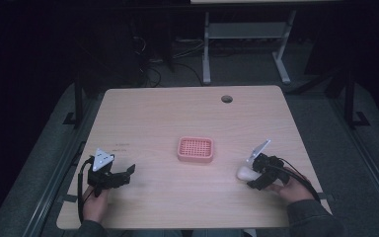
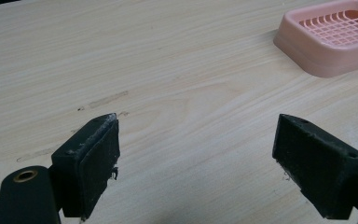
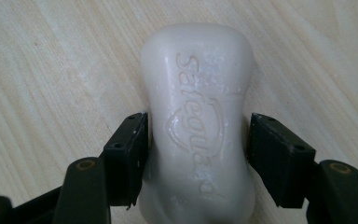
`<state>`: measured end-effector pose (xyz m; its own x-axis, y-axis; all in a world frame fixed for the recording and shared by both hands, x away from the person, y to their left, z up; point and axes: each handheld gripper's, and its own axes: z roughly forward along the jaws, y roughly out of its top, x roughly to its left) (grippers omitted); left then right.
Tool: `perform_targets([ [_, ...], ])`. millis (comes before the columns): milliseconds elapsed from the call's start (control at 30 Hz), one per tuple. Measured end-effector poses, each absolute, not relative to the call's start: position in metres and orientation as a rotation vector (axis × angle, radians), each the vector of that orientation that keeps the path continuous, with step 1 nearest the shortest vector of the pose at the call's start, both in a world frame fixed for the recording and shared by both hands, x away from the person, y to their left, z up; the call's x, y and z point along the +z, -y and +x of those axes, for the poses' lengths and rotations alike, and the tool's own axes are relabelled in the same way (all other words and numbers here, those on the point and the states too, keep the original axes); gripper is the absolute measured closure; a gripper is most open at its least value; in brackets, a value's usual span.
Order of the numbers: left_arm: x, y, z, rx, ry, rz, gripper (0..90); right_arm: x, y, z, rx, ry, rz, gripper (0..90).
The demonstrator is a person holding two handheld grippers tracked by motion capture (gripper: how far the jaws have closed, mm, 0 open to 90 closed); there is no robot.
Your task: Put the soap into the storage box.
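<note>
The wooden table [image 1: 177,113] has rounded corners and a small round hole [image 1: 226,98] near its far edge at about 12 o'clock. Most of the top is bare, with wide open room across the far half and between the two hands. The pink tray [image 1: 195,149] sits near the centre, well apart from every edge.

The soap [image 1: 246,173] lies on the table at roughly 4 o'clock from the tray, near the right edge. In the right gripper view the soap [image 3: 198,121] is a white, waxy bar with rounded ends and a slight waist, with raised lettering pressed into its top face.

The right gripper [image 1: 252,177] straddles the bar at its waist. Its jaws are narrowed on both sides of the soap, the left pad against it and the right pad at or just off its flank; whether they press cannot be told.

The left gripper [image 1: 128,173] rests at about 8 o'clock from the tray, jaws spread wide over bare wood.

The tray is smooth plastic with a square grid floor [image 2: 345,25] and a raised rim. The jaw pads are matt black and scuffed.
</note>
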<state>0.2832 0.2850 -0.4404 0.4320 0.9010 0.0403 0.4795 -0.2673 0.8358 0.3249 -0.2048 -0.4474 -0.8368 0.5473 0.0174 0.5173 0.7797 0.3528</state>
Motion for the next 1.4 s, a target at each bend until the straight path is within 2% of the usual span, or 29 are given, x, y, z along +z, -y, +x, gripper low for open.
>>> perform_targets([
  [233, -0.4405, -0.2850, 0.2832, 0.681, -1.168, 1.904, 14.1, -0.4465, 0.2045, 0.3251, 0.531, -2.892, 0.847, 43.0],
  [1400, -0.4410, -0.2841, 0.2840, 0.670, -1.170, 1.911, 14.1, -0.4483, 0.2087, 0.3230, 0.606, -2.865, 0.864, 44.4],
])
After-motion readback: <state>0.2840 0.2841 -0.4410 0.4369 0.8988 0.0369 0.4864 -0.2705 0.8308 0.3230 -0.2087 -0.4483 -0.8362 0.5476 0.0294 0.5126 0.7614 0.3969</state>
